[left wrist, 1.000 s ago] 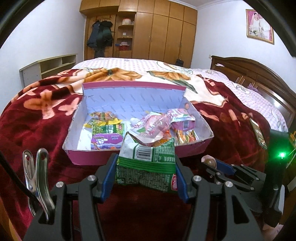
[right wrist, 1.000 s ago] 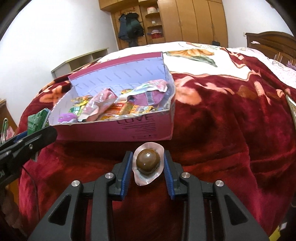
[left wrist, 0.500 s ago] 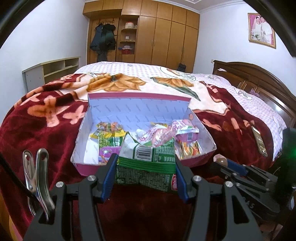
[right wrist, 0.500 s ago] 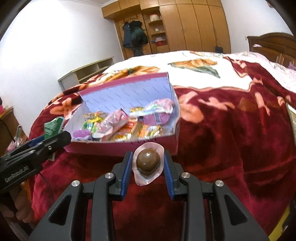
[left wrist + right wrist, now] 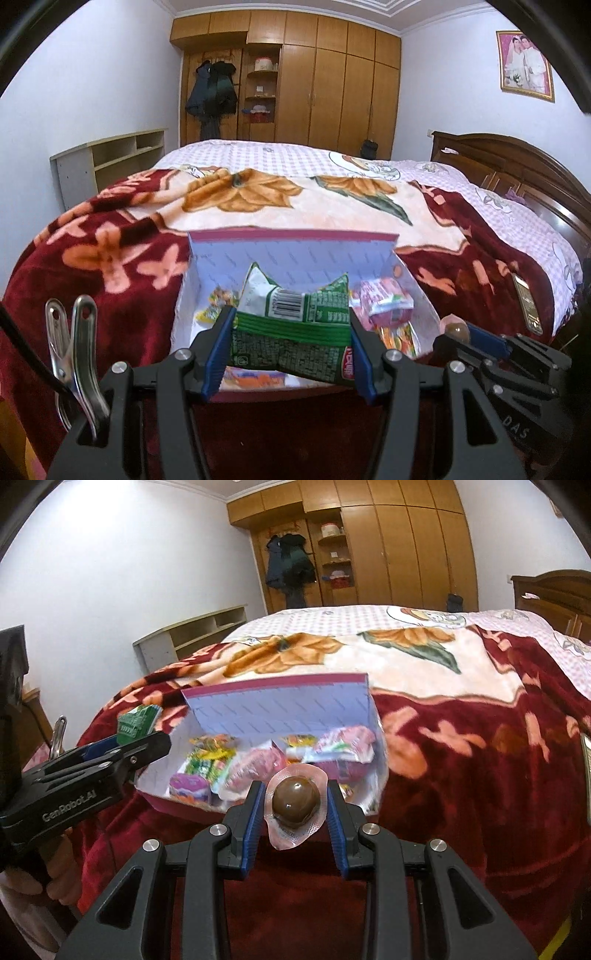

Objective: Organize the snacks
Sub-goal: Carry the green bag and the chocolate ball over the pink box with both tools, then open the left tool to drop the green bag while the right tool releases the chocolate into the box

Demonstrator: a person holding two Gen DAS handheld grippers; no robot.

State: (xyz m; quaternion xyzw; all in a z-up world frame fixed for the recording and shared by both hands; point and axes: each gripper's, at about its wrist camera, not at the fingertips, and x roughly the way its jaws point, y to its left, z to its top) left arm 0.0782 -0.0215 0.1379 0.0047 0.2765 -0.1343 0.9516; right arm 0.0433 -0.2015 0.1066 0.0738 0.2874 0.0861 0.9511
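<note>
A pink box with a white inside (image 5: 295, 254) (image 5: 280, 709) lies on the red blanket and holds several snack packets. My left gripper (image 5: 290, 325) is shut on a green snack packet (image 5: 291, 332) and holds it above the box's near edge; it also shows at the left of the right wrist view (image 5: 140, 720). My right gripper (image 5: 295, 805) is shut on a sealed brown egg pack (image 5: 295, 801), held above the box's near right corner. That pack shows in the left wrist view (image 5: 456, 326) too.
The bed carries a red floral blanket (image 5: 110, 251) and a checked sheet (image 5: 280, 155). A phone (image 5: 528, 302) lies on the blanket at the right. A wooden headboard (image 5: 517, 162), wardrobe (image 5: 332, 85) and low shelf (image 5: 107, 158) stand around the bed.
Both grippers have risen and moved toward the box with their snacks held. The box now sits lower in both views and partly behind the held items.
</note>
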